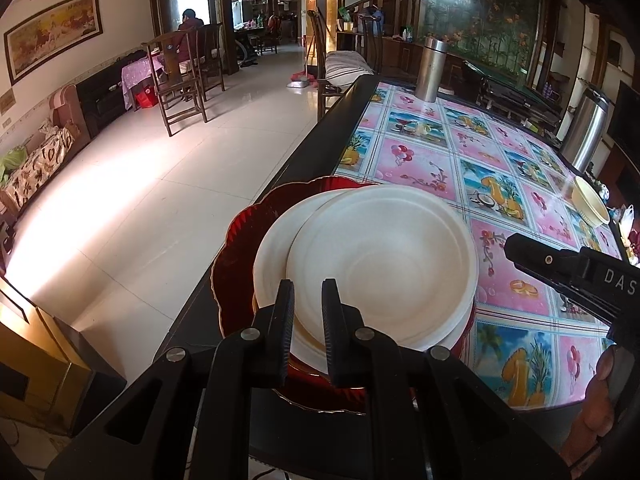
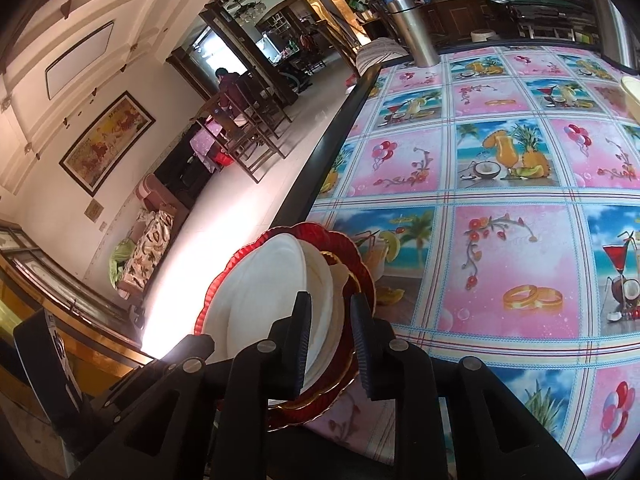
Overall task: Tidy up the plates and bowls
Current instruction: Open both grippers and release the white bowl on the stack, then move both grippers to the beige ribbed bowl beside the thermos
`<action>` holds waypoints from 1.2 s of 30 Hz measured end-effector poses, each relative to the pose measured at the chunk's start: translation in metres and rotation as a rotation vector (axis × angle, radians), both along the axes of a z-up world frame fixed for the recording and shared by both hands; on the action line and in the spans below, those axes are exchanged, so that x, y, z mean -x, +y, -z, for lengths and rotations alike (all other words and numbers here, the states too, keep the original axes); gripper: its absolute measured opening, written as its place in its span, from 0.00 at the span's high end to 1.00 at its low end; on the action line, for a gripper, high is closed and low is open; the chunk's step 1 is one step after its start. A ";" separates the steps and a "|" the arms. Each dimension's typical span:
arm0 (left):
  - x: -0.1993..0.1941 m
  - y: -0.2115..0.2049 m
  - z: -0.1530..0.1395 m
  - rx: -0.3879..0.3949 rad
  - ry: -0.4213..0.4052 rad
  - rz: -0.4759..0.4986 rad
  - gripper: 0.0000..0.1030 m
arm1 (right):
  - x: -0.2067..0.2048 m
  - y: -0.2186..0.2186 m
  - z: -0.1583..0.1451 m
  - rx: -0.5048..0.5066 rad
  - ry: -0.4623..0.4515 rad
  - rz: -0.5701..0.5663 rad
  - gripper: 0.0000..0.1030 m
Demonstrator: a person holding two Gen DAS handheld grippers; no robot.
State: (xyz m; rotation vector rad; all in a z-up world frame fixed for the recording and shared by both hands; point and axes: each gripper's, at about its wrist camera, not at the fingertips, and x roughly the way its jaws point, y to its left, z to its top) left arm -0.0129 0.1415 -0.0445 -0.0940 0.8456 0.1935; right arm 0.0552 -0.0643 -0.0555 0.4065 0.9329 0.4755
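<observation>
The left gripper has its fingers narrowly apart around the near rim of the top white plate, stacked on a red plate at the desk edge, the right gripper likewise astride the stack's rim, and farther a cream bowl and steel flask.

I see white plates stacked on a dark red gold-rimmed scalloped plate, a pink-and-blue checked tablecloth printed with fruit drinks, balloons, rings, and a cream bowl.
</observation>
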 end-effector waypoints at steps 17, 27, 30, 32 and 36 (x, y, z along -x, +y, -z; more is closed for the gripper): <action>-0.006 -0.057 -0.009 -0.082 0.013 0.074 0.88 | -0.014 -0.095 0.020 -0.098 0.063 0.162 0.76; -0.028 -0.150 -0.002 -0.084 0.076 0.258 0.42 | -0.017 -0.157 0.028 -0.154 0.076 0.245 0.76; -0.036 -0.193 0.010 -0.098 0.124 0.364 0.42 | -0.017 -0.188 0.031 -0.169 0.076 0.297 0.76; -0.039 -0.221 0.021 -0.109 0.165 0.426 0.42 | -0.016 -0.213 0.035 -0.177 0.075 0.344 0.75; -0.047 -0.265 0.040 -0.132 0.236 0.527 0.42 | -0.009 -0.268 0.045 -0.175 0.069 0.472 0.72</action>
